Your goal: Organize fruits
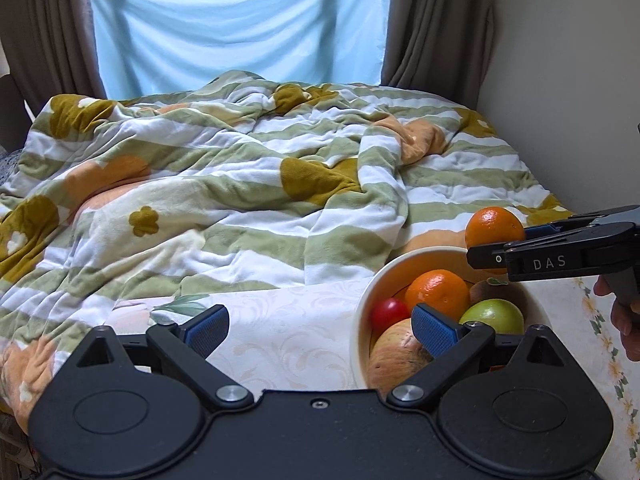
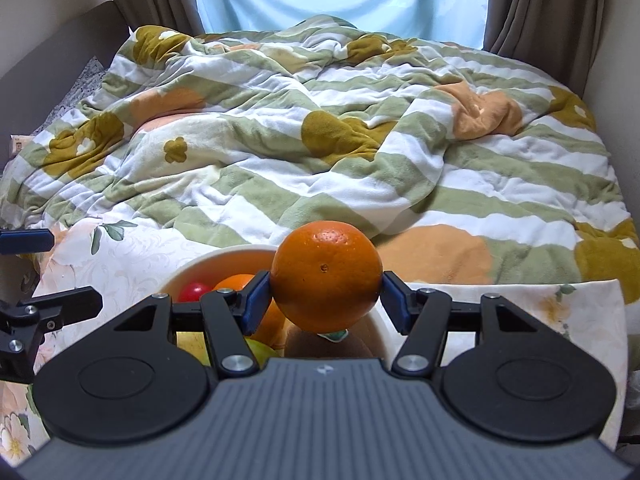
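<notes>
A cream bowl (image 1: 362, 312) stands on the floral tablecloth and holds an orange (image 1: 438, 294), a small red fruit (image 1: 389, 311), a green apple (image 1: 494, 315) and a pinkish apple (image 1: 394, 356). My right gripper (image 2: 326, 298) is shut on a second orange (image 2: 326, 276) and holds it above the bowl (image 2: 224, 258); it also shows in the left wrist view (image 1: 496, 232). My left gripper (image 1: 320, 330) is open and empty, just left of the bowl, its right pad (image 1: 434, 330) over the bowl's rim.
A bed with a rumpled green-and-white striped blanket (image 1: 240, 176) lies behind the table. Curtains (image 1: 240, 20) hang at the back. A wall (image 1: 568, 80) is at the right. A hand (image 1: 624, 312) grips the right tool.
</notes>
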The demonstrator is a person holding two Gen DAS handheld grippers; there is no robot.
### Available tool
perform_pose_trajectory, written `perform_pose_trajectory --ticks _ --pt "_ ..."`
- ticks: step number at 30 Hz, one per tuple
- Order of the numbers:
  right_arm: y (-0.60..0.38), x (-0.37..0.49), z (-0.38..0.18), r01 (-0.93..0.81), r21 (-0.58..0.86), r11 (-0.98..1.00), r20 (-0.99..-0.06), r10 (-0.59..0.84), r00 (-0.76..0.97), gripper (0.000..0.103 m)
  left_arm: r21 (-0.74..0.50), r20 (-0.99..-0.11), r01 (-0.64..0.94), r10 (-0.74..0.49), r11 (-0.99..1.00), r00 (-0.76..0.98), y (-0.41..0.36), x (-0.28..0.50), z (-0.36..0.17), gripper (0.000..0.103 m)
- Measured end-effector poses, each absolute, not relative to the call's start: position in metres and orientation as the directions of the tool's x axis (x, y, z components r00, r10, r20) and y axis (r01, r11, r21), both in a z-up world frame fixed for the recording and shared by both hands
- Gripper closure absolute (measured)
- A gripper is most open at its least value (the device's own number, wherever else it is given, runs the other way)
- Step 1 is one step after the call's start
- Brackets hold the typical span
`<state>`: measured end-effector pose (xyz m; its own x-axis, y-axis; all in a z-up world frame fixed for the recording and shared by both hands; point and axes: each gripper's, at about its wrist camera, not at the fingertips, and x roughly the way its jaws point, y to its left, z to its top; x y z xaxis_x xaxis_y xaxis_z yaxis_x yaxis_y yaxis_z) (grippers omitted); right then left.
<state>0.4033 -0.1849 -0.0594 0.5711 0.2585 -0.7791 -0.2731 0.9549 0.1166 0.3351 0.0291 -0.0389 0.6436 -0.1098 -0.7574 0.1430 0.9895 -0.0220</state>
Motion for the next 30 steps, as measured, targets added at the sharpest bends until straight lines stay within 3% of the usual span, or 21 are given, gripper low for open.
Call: perform_pose_trajectory --ticks 14,19,30 --pt "-0.186 0.414 -0.072 -0.221 0.195 0.955 -0.774 0.289 0.563 0.026 -0.022 -0.772 0.154 -0.115 0.988 0.626 0.034 0.326 -0.047 0.003" --pt "-0.183 0.406 -0.059 -0.197 0.173 0.965 -0.754 0.259 0.604 0.009 -0.033 -0.768 0.173 -0.136 0.984 0.626 0.035 0.317 -0.045 0.003" --pt "-0.194 0.344 0.004 -0.175 0.148 0.973 -0.695 0.228 0.682 0.007 -0.025 -0.703 0.187 -0.151 0.982 0.695 0.017 0.259 0.004 0.003"
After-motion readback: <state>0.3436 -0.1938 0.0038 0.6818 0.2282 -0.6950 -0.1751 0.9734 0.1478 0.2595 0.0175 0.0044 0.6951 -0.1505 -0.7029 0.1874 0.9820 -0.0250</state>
